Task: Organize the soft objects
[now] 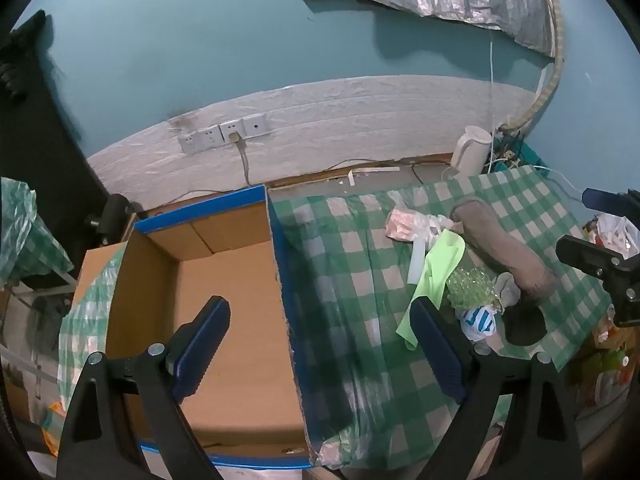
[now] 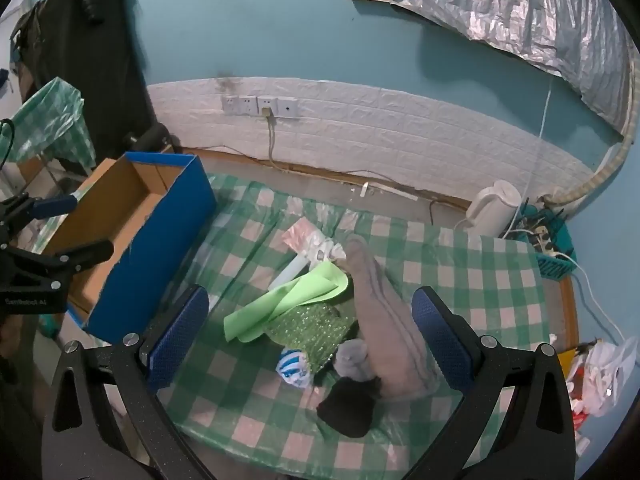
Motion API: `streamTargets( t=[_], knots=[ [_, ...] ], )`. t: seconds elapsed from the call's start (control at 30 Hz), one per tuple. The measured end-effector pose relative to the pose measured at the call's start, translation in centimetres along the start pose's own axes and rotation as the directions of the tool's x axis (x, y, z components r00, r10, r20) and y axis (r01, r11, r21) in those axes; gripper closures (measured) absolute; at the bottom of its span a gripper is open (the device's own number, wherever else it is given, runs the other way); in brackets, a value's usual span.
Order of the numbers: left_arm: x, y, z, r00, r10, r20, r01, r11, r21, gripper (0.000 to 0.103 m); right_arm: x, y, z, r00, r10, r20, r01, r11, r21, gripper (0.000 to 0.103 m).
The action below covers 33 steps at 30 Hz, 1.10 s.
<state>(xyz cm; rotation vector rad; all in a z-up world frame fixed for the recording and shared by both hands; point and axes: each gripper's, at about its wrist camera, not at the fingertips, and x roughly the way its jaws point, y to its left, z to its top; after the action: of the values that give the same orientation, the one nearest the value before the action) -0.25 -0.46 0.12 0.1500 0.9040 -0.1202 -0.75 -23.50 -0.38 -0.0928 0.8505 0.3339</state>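
A pile of soft things lies on the green checked tablecloth (image 2: 460,268): a long grey garment (image 2: 384,320), a light green cloth (image 2: 288,304), green bubble wrap (image 2: 316,328), a blue-and-white rolled item (image 2: 294,366), a small grey sock (image 2: 354,358), a black bundle (image 2: 352,406) and a pink-white plastic bag (image 2: 308,240). An empty cardboard box with blue sides (image 1: 224,292) stands at the left. My left gripper (image 1: 320,320) hangs open over the box's right wall. My right gripper (image 2: 310,312) is open above the pile, touching nothing.
A white kettle (image 2: 494,210) and a teal basket of cables (image 2: 548,248) sit at the table's far right corner. Wall sockets (image 2: 260,106) with a cable are behind. A dark coat (image 2: 92,40) hangs at left. Plastic bags (image 2: 604,372) lie beyond the right edge.
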Motion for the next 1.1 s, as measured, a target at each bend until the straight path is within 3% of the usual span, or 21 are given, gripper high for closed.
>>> streamTargets(
  t=[1.1],
  knots=[
    [0.23, -0.34, -0.92, 1.000, -0.004, -0.012, 0.004, 1.000, 0.012, 0.010, 0.33, 0.51, -0.40, 1.000, 0.003, -0.006, -0.003, 1.000, -0.004, 0.002]
  ],
)
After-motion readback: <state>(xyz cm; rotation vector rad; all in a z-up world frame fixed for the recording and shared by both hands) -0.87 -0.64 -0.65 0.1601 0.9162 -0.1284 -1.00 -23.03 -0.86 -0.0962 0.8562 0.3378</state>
